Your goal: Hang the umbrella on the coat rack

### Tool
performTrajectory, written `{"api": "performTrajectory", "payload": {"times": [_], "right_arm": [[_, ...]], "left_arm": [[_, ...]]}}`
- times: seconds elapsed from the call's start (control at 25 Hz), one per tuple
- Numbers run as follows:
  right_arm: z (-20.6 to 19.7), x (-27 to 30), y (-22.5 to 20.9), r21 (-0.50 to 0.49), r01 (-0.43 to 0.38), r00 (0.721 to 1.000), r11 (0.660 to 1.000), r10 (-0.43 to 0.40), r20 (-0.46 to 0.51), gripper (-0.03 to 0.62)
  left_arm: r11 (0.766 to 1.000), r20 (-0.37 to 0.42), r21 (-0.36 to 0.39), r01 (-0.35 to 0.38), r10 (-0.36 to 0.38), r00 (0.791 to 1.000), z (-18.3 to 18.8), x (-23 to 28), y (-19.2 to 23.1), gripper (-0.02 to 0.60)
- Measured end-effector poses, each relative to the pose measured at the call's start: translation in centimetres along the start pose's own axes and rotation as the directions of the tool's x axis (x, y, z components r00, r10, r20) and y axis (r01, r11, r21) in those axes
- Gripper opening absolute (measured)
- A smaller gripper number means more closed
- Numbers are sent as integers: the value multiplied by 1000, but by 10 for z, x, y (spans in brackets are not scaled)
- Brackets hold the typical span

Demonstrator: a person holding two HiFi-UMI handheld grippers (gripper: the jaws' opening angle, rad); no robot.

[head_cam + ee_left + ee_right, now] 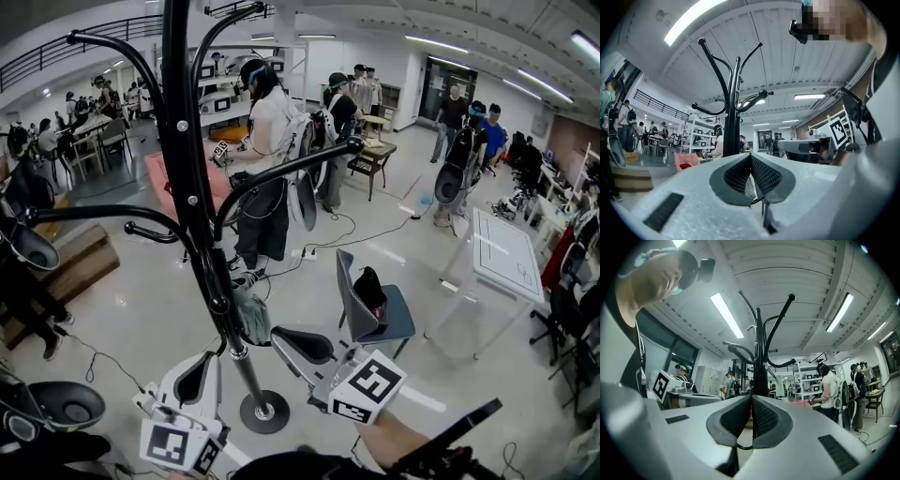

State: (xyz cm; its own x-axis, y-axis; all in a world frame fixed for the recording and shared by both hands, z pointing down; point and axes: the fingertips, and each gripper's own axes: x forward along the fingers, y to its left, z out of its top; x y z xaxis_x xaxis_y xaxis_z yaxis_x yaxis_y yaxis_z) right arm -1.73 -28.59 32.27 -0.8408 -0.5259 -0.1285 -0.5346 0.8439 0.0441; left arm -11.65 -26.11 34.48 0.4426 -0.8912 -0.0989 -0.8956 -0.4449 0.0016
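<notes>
The black coat rack (187, 187) stands in the middle of the head view, its round base (263, 411) on the floor. A grey-green folded umbrella (251, 317) hangs low against the pole. My left gripper (202, 361) is just left of the pole and below the umbrella. My right gripper (281, 336) is just right of the umbrella. Neither touches it. In the left gripper view the jaws (750, 155) meet at the tips with nothing between them, and the rack (737, 108) rises beyond. The right gripper (751, 397) is likewise shut and empty, facing the rack (761, 357).
A blue-grey chair (394, 323) with a black bag (368, 289) stands right of the rack. A white table (506, 253) is further right. Several people (267, 159) stand behind the rack. Cables cross the floor, and a wooden box (80, 258) sits at the left.
</notes>
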Motion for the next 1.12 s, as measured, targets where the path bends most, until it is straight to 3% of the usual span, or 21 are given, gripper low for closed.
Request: {"api": "performTrajectory", "payload": {"times": [0.52,0.72,1.12], "right_arm": [[2,-2,2,-10,16,1000,1000,-15,15,9],[0,0,-1,-11,28,1000,1000,-27,11,9],[-3,3,4,-7,25,1000,1000,-25,3,9]], "left_arm": [[1000,-16,21,-11,11,1000,-4,-8,7,9],[999,17,-5,-44,44,999,1,-6,14,9],[997,6,-23,-69,69,998,0,-11,19,9]]}}
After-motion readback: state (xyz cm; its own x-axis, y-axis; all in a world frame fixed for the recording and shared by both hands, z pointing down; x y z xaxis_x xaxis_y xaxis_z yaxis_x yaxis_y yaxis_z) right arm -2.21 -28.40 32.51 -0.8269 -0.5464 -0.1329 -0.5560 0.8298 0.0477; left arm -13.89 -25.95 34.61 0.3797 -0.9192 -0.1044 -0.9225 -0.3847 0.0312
